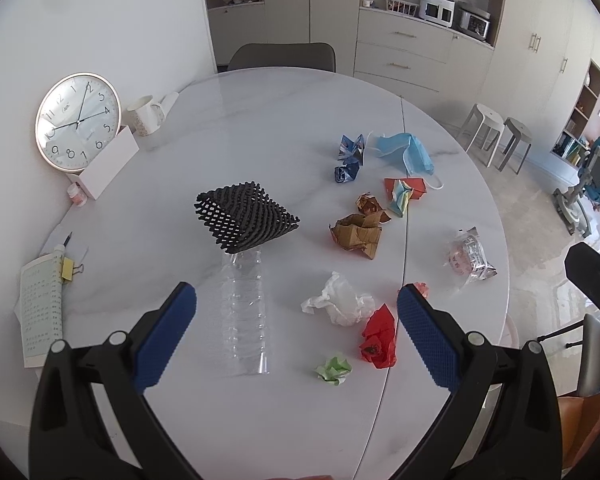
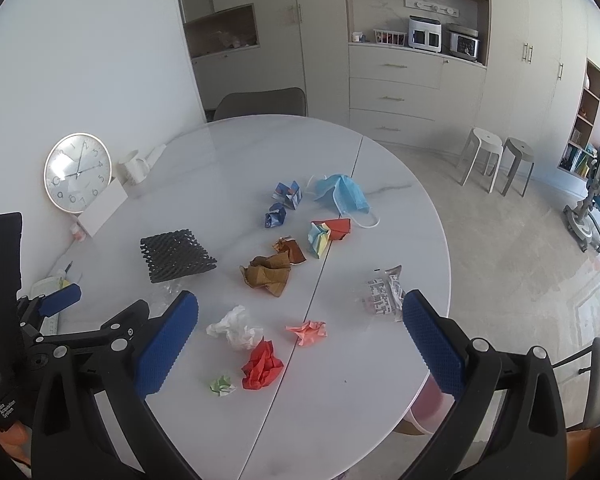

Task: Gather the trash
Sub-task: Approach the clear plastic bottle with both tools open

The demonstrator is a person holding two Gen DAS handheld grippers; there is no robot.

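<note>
Trash lies scattered on a round white table (image 1: 260, 128): a clear plastic bottle (image 1: 244, 312) under a black foam net (image 1: 246, 216), white tissue (image 1: 338, 302), red paper (image 1: 378, 338), green paper (image 1: 334, 370), brown paper (image 1: 358, 232), a blue mask (image 1: 406, 152) and a snack wrapper (image 1: 470, 256). My left gripper (image 1: 296, 328) is open and empty above the table's near side, the bottle and tissue between its fingers. My right gripper (image 2: 300, 340) is open and empty over the tissue (image 2: 234, 326), red paper (image 2: 262, 364) and pink paper (image 2: 308, 332).
A clock (image 1: 78, 120), mug (image 1: 144, 114), white box (image 1: 108, 162), small jar (image 1: 78, 194) and clipped notepad (image 1: 42, 300) sit along the table's left side. A pink bin (image 2: 428, 404) shows below the table's right edge. Chairs and stools (image 2: 496, 164) stand around.
</note>
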